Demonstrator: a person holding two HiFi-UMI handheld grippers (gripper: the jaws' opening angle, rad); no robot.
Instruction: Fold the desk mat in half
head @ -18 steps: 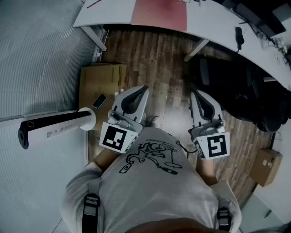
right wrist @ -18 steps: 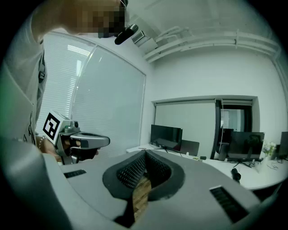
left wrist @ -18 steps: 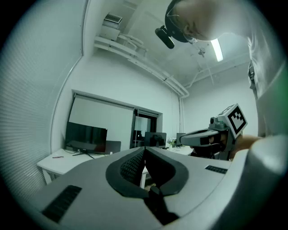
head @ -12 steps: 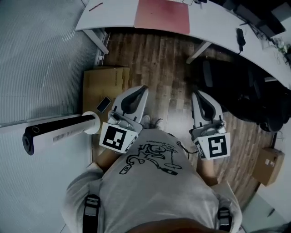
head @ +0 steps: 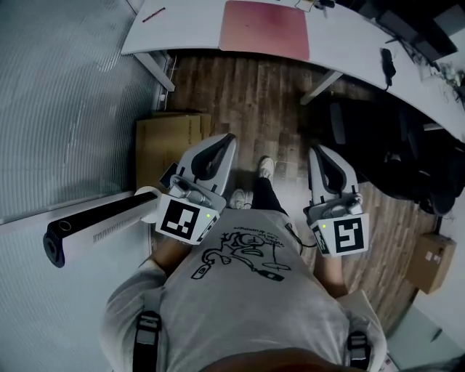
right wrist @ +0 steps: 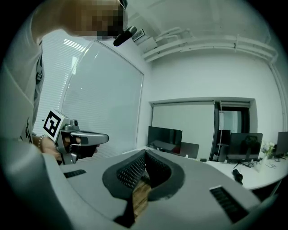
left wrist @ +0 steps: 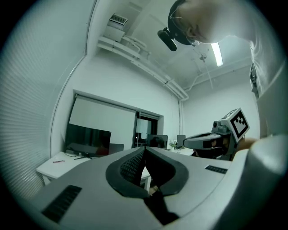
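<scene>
Left gripper (head: 227,139) close to torso, fingers (left wrist: 129,168) pressed together, nothing between. Right gripper (head: 317,150) alongside, likewise closed and empty. Beyond tips: wooden floor (head: 240,87), shoe (head: 266,167) out in front. Farthest: white counter (head: 182,25) with red desk mat (head: 265,29) flat on it, well apart from both grippers, straight ahead. Mat's long axis runs left-right along counter edge. Neither gripper clearly nearer; each lines up roughly with one short end.

A white surface (head: 189,29) curves across the top, a red pen (head: 153,14) near its left end. Below lies wooden floor (head: 247,102). A flat cardboard box (head: 163,142) sits left, a black office chair (head: 378,152) right. A white tube with a black end (head: 102,221) lies at lower left, and a small cardboard box (head: 429,261) at far right.
</scene>
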